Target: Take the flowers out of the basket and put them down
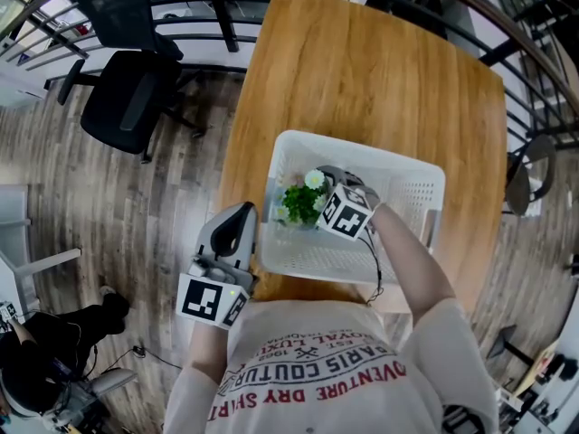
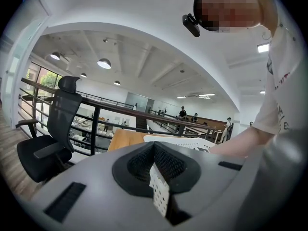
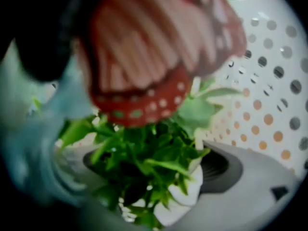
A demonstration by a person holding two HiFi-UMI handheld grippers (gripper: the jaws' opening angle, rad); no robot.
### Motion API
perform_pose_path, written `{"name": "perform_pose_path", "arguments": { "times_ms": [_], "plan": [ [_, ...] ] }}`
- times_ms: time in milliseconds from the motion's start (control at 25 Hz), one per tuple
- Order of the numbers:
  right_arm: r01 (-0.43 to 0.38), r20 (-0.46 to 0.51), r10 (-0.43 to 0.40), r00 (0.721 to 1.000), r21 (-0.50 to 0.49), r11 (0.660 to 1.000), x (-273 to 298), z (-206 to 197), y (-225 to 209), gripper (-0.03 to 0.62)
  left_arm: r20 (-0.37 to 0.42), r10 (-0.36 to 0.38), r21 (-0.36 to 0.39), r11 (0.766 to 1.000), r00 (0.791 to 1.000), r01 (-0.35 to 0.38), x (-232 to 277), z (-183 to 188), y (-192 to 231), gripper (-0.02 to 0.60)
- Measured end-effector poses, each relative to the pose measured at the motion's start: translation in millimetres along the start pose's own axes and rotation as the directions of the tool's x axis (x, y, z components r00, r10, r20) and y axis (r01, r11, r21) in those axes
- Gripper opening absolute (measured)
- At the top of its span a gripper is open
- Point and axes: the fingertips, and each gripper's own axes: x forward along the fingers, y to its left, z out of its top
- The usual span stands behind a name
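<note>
1. Head view: A white perforated basket sits at the near end of a wooden table. A bunch of flowers, green leaves with pale blooms, lies inside it toward its left wall. The right gripper reaches down into the basket onto the bunch. The left gripper is at the basket's left wall. A black office chair stands on the wood floor left of the table.

2. Left gripper view: The left gripper has its jaws closed on a strip of the basket's perforated white wall. Past them are the table, the office chair and a dark railing. The person's forearm stretches in from the right.

3. Right gripper view: The right gripper has its jaws wide apart, with the flowers' foliage and a white bloom filling the gap between them. The basket's dotted wall rises to the right. A blurred red shape with pale dots hangs close to the lens; what it is cannot be made out.
</note>
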Motion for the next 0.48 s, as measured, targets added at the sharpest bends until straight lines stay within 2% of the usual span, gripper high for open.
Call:
{"name": "perform_pose_path", "arguments": {
  "times_ms": [480],
  "plan": [
    [0.027,0.005,-0.027,1.0,-0.023,0.999,5.2,-2.3,-3.0,0.494,-0.017,0.013,-0.03,0.999,1.0,-0.014,-2.4,-6.9,8.7,0.023]
  ]
}}
